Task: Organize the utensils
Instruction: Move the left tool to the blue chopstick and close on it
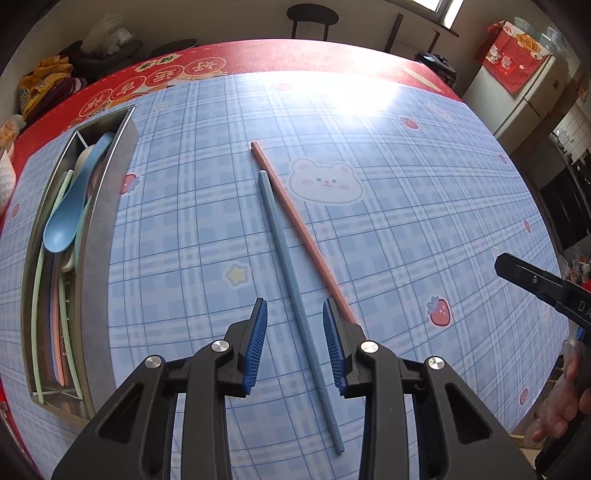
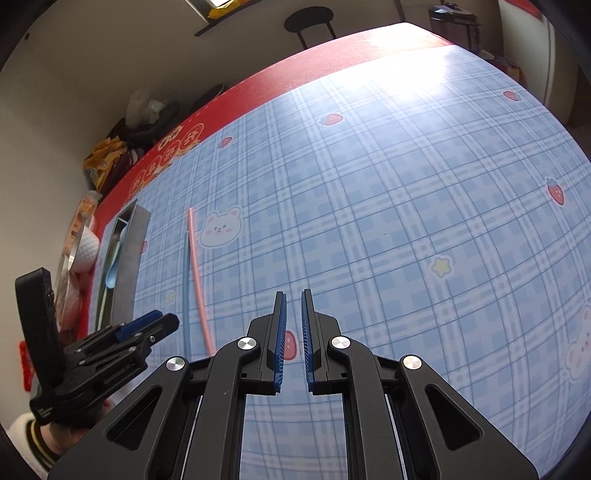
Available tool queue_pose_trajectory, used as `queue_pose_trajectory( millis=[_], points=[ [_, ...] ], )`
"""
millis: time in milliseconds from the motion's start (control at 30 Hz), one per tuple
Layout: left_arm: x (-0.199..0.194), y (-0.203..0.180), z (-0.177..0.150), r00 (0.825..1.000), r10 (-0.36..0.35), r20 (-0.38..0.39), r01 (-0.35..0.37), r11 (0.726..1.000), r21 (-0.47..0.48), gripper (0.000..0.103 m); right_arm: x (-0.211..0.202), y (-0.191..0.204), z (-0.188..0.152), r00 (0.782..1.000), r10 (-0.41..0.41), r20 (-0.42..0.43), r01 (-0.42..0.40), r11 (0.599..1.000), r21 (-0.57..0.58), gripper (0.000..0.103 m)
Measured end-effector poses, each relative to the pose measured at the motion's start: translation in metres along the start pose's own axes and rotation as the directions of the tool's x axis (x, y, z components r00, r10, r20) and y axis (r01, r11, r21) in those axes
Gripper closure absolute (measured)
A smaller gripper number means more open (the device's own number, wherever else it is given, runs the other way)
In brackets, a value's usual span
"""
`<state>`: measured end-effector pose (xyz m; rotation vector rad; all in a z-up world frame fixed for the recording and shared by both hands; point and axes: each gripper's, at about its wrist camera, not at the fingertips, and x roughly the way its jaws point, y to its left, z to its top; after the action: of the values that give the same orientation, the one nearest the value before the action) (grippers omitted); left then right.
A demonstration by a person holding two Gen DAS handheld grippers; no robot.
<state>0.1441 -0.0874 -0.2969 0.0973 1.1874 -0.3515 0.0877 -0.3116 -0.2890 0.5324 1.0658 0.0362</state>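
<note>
While the left claw [image 1: 294,325] hangs low over the tabletop [image 1: 406,221], its jaws stand well apart with nothing gripped, and the blue chopstick [image 1: 291,295] runs between the two blue pads without touching either. That chopstick lies flat on the checked blue cloth, its near end reaching under the claw. Just beside it on the right lies the pink chopstick [image 1: 295,221], set at a slight angle so that the far ends are close together and the near ends spread apart; its near end passes under the claw's right finger [image 1: 334,332]. To the left, a metal tray [image 1: 107,236] sits along the edge of the blue cloth, holding a blue spoon [image 1: 70,206], green and pink utensils, and a white piece beneath them. In the right wrist view, the right claw [image 2: 293,325] is over bare cloth, well apart from the chopsticks, its jaws nearly closed with a narrow gap and holding nothing. A printed bear [image 1: 325,181] sits on the cloth just beyond the pink chopstick. A dark stool [image 1: 312,18] stands past the far edge of the tabletop.
</note>
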Motion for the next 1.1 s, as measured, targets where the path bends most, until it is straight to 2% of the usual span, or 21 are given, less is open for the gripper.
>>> queue_pose_trajectory(
  millis=[267,667,1100],
  points=[
    [0.016,-0.006,0.002,0.999,0.033,-0.021,-0.033,0.999,-0.013,0.074,0.000,-0.010,0.008,1.000,0.000,-0.010,0.000,1.000,-0.014,0.094],
    [0.020,-0.015,0.000,0.995,0.094,0.027,-0.095,0.995,0.037,0.075,0.001,-0.011,0.010,1.000,0.002,-0.018,-0.002,1.000,-0.009,0.094],
    [0.020,-0.014,-0.002,0.996,0.082,0.037,-0.084,0.995,0.055,0.075,0.009,-0.003,0.004,0.999,0.009,-0.038,-0.009,1.000,-0.005,0.094]
  ],
)
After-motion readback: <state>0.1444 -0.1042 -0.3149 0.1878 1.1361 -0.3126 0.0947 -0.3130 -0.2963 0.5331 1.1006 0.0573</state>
